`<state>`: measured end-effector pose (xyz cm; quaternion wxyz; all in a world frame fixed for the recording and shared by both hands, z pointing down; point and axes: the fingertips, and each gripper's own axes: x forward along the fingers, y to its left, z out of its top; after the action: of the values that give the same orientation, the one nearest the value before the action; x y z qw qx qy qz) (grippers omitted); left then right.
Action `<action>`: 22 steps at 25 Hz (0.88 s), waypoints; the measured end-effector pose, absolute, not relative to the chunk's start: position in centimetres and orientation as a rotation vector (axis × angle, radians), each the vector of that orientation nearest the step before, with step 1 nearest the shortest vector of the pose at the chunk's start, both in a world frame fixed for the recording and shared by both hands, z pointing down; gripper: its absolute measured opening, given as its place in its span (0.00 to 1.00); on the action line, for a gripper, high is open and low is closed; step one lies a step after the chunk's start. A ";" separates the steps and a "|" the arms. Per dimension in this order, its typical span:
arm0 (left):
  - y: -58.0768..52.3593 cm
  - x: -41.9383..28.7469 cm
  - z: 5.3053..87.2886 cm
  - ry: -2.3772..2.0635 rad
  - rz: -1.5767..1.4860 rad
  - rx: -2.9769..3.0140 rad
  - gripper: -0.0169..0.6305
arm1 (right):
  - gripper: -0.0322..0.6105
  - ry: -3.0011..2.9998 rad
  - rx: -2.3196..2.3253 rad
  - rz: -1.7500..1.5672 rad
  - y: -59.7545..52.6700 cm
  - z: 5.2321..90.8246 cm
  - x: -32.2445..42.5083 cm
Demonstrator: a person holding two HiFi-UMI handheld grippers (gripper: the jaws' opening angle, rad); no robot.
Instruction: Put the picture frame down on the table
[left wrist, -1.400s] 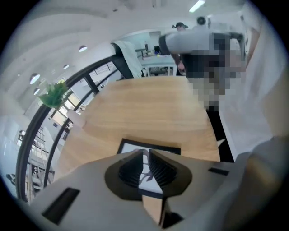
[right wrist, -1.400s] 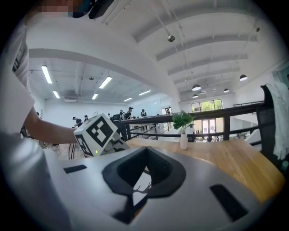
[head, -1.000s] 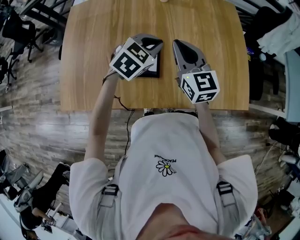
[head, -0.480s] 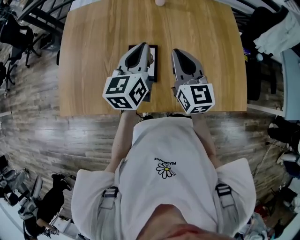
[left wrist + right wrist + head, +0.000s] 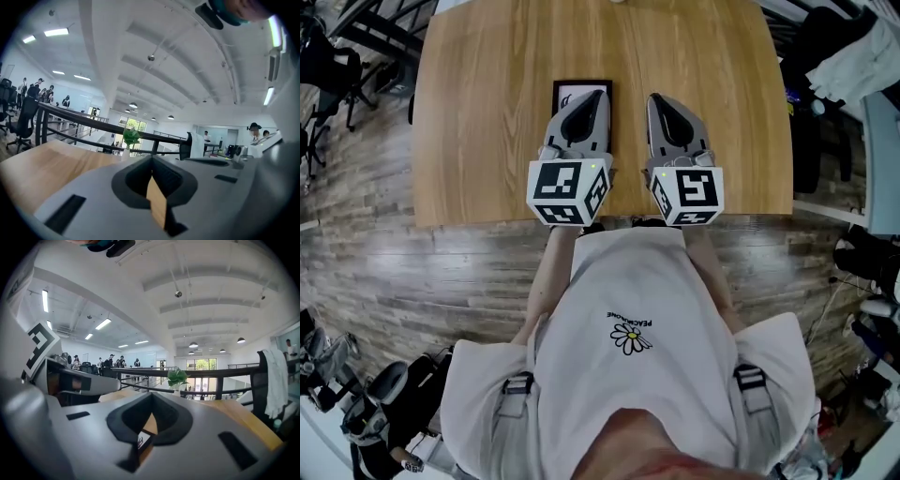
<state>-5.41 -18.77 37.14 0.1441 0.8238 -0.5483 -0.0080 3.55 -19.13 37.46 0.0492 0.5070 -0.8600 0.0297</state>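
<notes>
Brown wood covered the top of the big wooden table (image 5: 487,112), and the thin black picture frame (image 5: 564,92) with a white picture inside lay flat on it. The frame was near the middle of the table, with its far edge and left corner showing. Its near part was hidden under the grey left gripper (image 5: 594,93), which pointed away from the person, across the table. From above, nobody could tell if that gripper touched the frame.

In the left gripper view, the two jaws of the left gripper (image 5: 151,160) were pressed together with nothing between them. Only the table's wood showed through the hole behind the tips.

The grey right gripper (image 5: 662,97) was just beside the left one, to the right of the frame and apart from it, pointing the same way. In the right gripper view, the right gripper (image 5: 151,397) had its jaws closed too, and they held nothing.

Each gripper had a white cube with black square marks at the back, the left cube (image 5: 569,192) and the right cube (image 5: 686,195), both over the near edge of the table.

Far across the table stood a small green plant (image 5: 178,378) in a white pot.
</notes>
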 end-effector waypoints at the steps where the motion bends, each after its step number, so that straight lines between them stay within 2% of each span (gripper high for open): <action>1: -18.6 -5.5 37.2 -1.572 -0.032 2.366 0.05 | 0.06 -2.607 1.542 0.099 -19.1 37.8 3.6; 22: -18.1 -10.0 36.6 -1.770 0.011 2.303 0.05 | 0.06 -2.600 1.527 0.140 -18.5 38.7 3.2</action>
<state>-10.00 -18.07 36.57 0.1182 0.7872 -0.6052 0.0038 3.21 -18.49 38.68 0.0616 0.5050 -0.8596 0.0464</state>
